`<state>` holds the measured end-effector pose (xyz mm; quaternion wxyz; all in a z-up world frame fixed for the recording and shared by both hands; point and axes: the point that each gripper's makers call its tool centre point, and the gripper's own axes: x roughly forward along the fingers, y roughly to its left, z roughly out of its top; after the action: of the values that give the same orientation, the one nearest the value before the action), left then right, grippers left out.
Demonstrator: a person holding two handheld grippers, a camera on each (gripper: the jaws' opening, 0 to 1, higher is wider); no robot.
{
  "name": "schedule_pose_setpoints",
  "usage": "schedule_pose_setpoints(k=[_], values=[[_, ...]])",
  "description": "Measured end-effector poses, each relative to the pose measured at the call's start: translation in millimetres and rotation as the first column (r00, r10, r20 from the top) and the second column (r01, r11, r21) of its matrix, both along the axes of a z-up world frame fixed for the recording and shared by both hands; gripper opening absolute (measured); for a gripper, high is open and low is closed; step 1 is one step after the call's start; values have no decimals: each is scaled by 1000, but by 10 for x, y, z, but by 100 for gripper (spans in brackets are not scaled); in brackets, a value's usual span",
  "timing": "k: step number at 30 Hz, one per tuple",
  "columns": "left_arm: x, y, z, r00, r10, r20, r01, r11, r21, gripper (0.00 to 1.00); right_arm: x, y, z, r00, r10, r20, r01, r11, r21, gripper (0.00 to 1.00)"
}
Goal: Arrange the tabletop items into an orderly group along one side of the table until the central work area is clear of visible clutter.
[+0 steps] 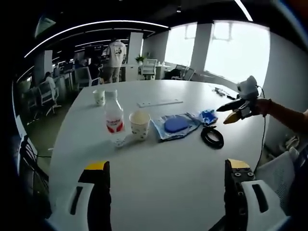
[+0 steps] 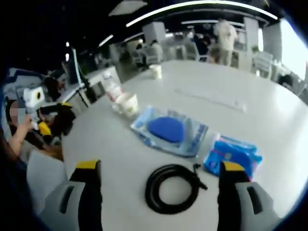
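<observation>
On the white table (image 1: 159,173) a clear water bottle (image 1: 114,118) with a red label stands next to a paper cup (image 1: 140,124). To their right lie a blue disc in a clear bag (image 1: 175,125), a blue packet (image 1: 208,116) and a coiled black cable (image 1: 212,136). My left gripper (image 1: 167,166) is open over the near table, nothing between its jaws. My right gripper (image 2: 160,166) is open and hovers just short of the cable (image 2: 171,187). Beyond it lie the bagged disc (image 2: 168,130) and the packet (image 2: 232,154). The right gripper (image 1: 224,115) comes in from the right.
A second paper cup (image 1: 99,97) and a long white strip (image 1: 160,102) lie farther back on the table. The left gripper (image 2: 54,117) shows at the table's edge, held by a person. Office chairs, desks and a standing person (image 1: 116,55) are beyond the table.
</observation>
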<state>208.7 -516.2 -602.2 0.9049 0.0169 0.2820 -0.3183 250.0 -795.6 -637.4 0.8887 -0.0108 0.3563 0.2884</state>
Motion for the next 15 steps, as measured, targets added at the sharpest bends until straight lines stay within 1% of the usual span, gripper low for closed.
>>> schedule_pose_setpoints(k=[7,9,10,15], values=[[-11,22,7,1000,0,-6,0,1000,2,100,-159,-5,175,1000,-18,22,18,1000,16,100],[-19,29,3,1000,0,-9,0,1000,6,100,-215,-1,224,999,-36,13,36,998,46,100],[-25,34,2,1000,1,-10,-1,1000,8,100,-235,-3,241,999,-40,14,39,998,50,100],[-59,46,6,1000,2,-16,-2,1000,10,100,-374,-17,320,999,-45,28,44,998,37,100]])
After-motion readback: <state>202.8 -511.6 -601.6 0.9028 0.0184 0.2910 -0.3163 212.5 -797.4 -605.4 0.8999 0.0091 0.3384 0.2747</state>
